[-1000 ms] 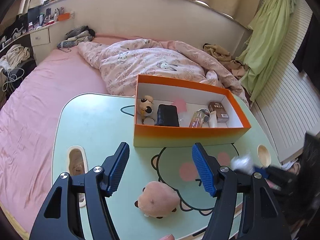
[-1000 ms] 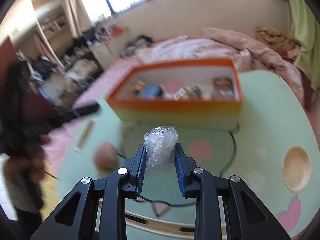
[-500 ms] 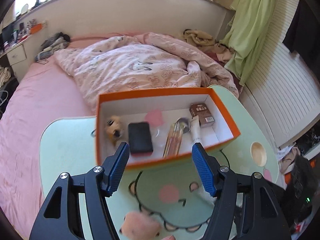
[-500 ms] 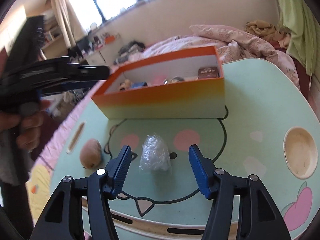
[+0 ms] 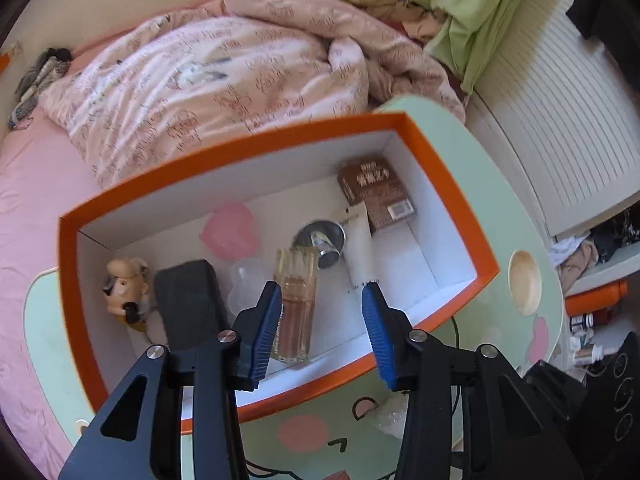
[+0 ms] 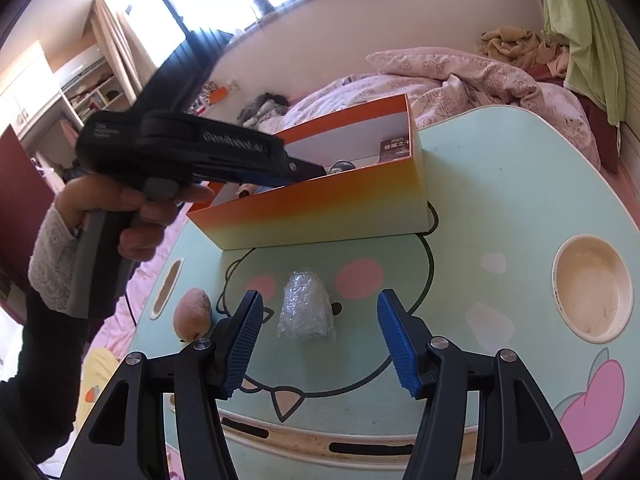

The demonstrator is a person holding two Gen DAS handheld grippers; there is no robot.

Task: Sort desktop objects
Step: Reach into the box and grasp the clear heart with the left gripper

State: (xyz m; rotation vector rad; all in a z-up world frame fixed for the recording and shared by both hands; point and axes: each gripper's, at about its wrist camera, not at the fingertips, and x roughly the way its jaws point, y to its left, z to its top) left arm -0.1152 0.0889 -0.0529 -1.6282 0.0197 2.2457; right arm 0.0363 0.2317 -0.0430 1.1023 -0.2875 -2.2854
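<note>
Behind the mint-green table [image 6: 500, 184] lies a rumpled pink bed. Left gripper [image 5: 320, 324] hangs over the orange box [image 5: 448, 184], jaws closing, nothing pressed between them. Right gripper [image 6: 320, 340] stands open around the plastic-wrapped bundle [image 6: 306, 308], just before the box.

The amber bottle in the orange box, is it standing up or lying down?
Lying down. The amber bottle rests on its side on the floor of the orange box, its length running toward the front wall.
</note>
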